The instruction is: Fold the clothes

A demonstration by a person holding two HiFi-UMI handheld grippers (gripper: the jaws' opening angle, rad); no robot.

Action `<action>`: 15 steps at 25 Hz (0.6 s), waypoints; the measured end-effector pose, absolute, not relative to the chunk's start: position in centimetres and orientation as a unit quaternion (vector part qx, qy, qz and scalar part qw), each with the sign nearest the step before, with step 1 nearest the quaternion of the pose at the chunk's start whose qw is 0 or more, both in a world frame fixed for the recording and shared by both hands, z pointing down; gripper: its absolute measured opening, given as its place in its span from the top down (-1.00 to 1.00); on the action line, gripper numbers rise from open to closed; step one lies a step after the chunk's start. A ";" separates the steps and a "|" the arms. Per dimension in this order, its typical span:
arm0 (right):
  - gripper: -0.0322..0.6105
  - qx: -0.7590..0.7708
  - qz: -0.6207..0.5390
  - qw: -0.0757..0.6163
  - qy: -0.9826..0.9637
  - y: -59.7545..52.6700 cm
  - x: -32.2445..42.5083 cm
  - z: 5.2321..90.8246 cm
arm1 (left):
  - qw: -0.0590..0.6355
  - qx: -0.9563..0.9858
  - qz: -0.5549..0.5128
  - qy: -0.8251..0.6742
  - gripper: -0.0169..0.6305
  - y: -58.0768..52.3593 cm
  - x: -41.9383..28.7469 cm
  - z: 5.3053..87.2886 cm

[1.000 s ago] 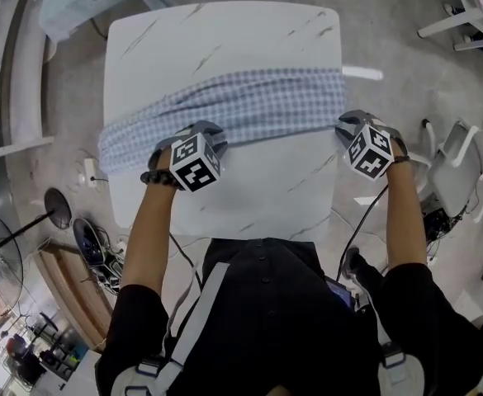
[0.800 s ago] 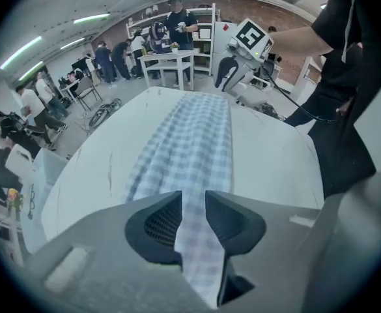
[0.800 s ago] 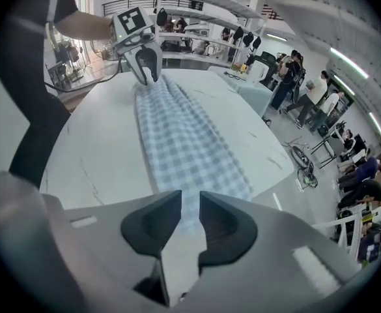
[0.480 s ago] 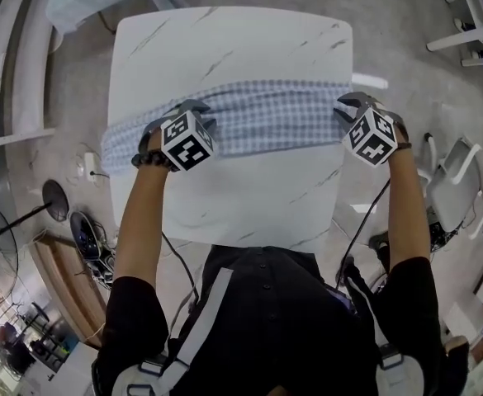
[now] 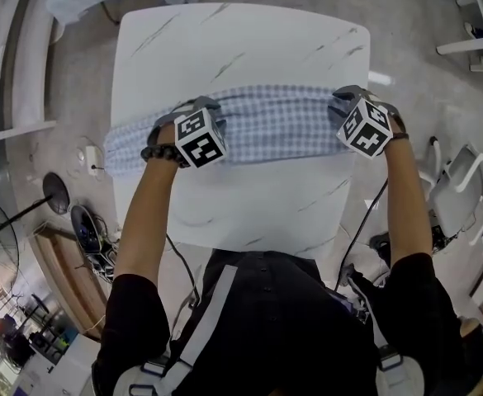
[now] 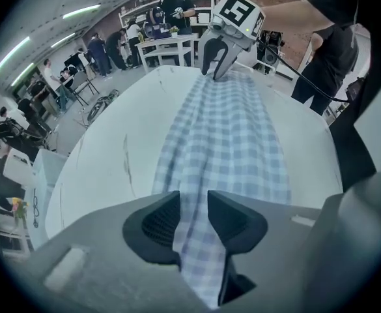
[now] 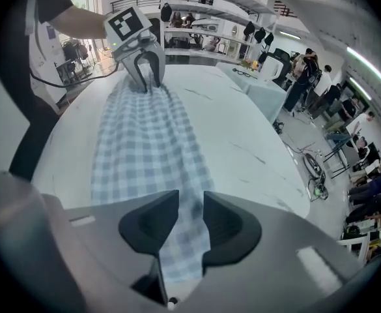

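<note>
Head view: both forearms reach toward 12 o'clock, wrists bent steeply down. The blue-checked garment (image 5: 274,126) lies as a band from 9 to 3 o'clock across the marble table (image 5: 224,48). The left gripper (image 5: 185,112) sits toward its 9 o'clock side and the right gripper (image 5: 347,99) at its 3 o'clock end.

Left gripper view: the jaws stand narrowly apart, having just been opening, with fabric loose between them.

Right gripper view: the same, with the fabric passing through the gap.
</note>
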State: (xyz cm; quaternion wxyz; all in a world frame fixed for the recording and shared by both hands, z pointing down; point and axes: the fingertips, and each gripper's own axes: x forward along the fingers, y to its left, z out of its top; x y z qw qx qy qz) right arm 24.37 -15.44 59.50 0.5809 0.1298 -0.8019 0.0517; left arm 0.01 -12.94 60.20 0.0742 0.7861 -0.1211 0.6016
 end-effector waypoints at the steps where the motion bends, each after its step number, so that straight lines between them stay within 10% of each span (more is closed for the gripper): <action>1: 0.54 0.126 0.052 0.584 -0.800 -15.4 24.3 59.8 | 0.072 0.785 0.602 -0.128 0.56 -13.2 -0.2 60.3; 3: 0.78 0.125 0.042 0.587 -0.799 -15.5 24.2 59.8 | 0.066 0.787 0.596 -0.145 0.90 -13.9 -0.5 60.1; 15: 0.87 0.202 0.037 0.563 -0.800 -18.5 25.0 59.2 | 0.057 0.786 0.584 -0.194 0.87 -17.2 -1.4 59.2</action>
